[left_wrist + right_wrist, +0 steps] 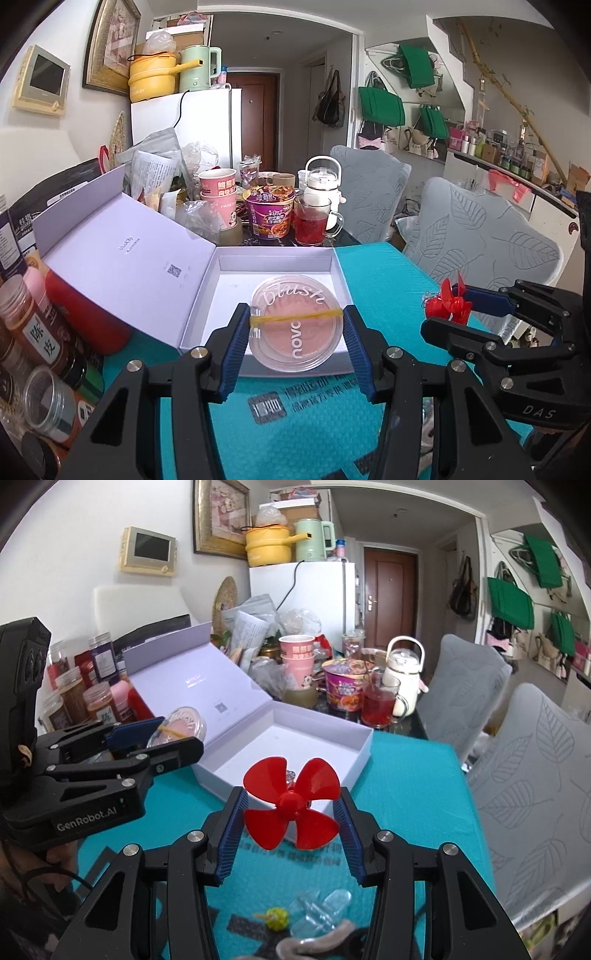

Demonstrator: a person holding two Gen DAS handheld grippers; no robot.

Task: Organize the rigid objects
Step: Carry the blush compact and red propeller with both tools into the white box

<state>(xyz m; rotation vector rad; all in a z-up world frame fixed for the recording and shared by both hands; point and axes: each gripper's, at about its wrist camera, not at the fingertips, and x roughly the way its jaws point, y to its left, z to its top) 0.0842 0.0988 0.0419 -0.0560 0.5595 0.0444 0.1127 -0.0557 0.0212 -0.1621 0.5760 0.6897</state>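
Observation:
My left gripper [295, 332] is shut on a round clear blush compact [295, 325] with pink powder, held over the near edge of the open white box [229, 288]; a yellow rubber band crosses its fingertips. My right gripper [291, 812] is shut on a red four-blade propeller [291, 803], held above the teal mat just in front of the white box [332, 738]. The box's tray shows nothing inside in the right wrist view. The right gripper with the propeller [448, 304] also shows at the right of the left wrist view. The left gripper with the compact [181, 723] shows at the left of the right wrist view.
The teal mat [295, 424] covers the table. Spice jars [33, 325] and a red container stand left of the box. Cups, a noodle bowl [271, 212], a glass mug and a white kettle stand behind it. A clear plastic propeller [317, 908] and a small yellow object lie near me. Grey chairs stand right.

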